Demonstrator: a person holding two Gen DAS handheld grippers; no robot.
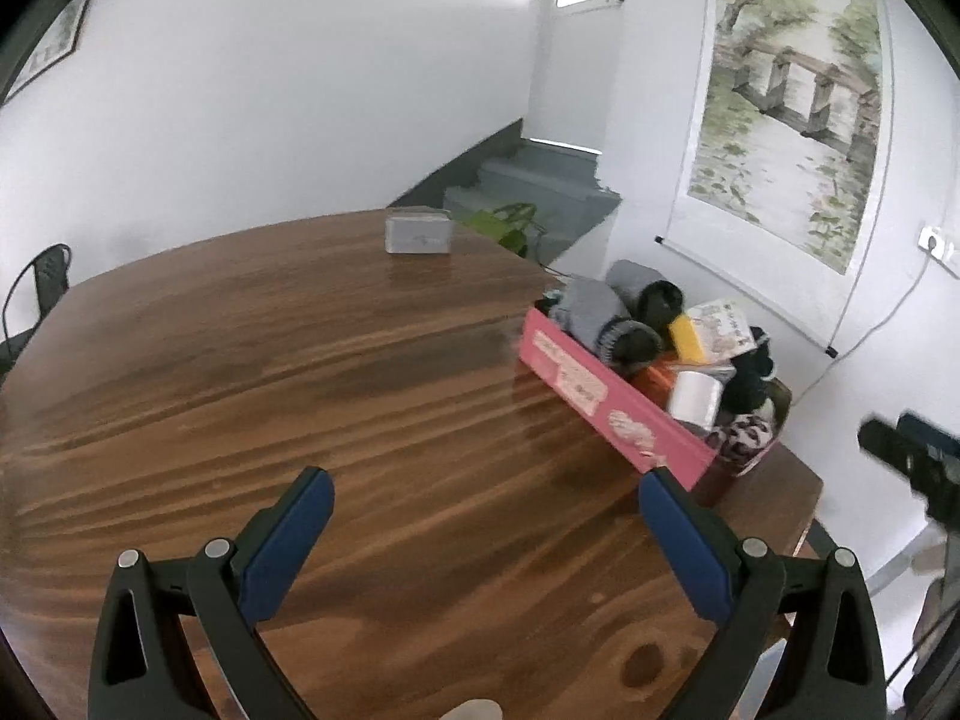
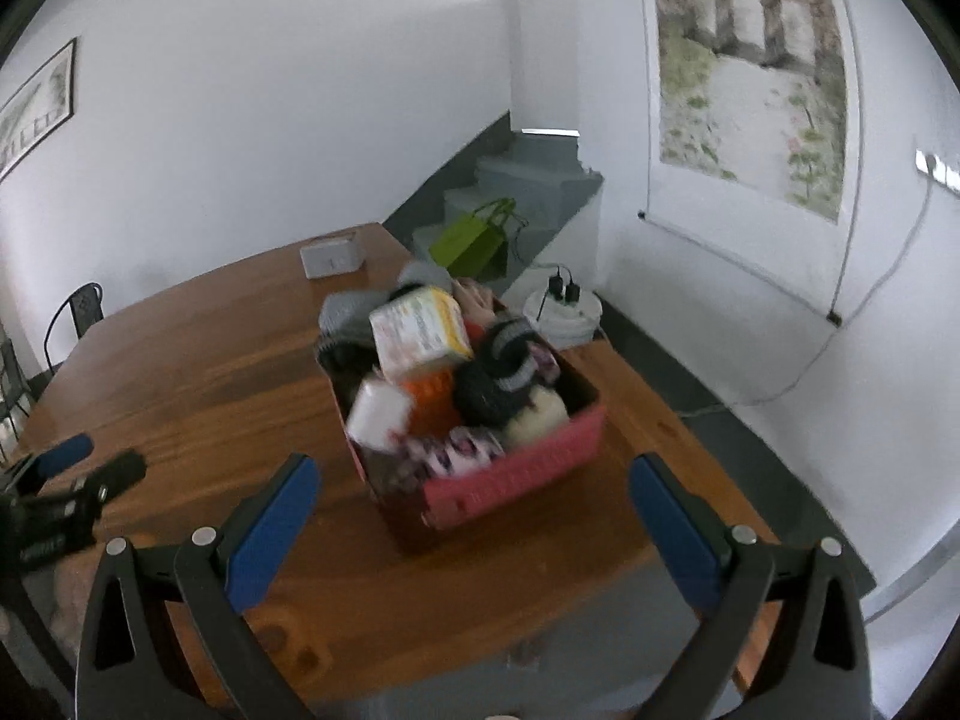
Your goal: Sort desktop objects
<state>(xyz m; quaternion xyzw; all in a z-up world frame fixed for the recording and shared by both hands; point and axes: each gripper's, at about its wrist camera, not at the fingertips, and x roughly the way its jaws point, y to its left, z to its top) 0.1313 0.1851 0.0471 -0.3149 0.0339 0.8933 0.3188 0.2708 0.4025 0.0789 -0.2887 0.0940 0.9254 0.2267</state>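
Note:
A pink basket (image 1: 624, 414) (image 2: 516, 480) crammed with rolled socks, a yellow-and-white box (image 2: 420, 330), a white roll (image 1: 695, 397) and other small items stands near the right edge of the wooden table (image 1: 300, 372). My left gripper (image 1: 486, 498) is open above bare wood, the basket just beyond its right finger. My right gripper (image 2: 474, 486) is open and empty, facing the basket's near end from above. The left gripper (image 2: 78, 462) also shows at the left of the right wrist view, and the right gripper's black body (image 1: 906, 456) at the right of the left wrist view.
A small grey box (image 1: 418, 232) (image 2: 332, 257) sits at the table's far edge. A black chair (image 1: 36, 294) stands at the left. Beyond the table are grey stairs (image 1: 540, 180), a green bag (image 2: 477, 240), a white bucket (image 2: 561, 315) and a wall scroll (image 1: 792, 102).

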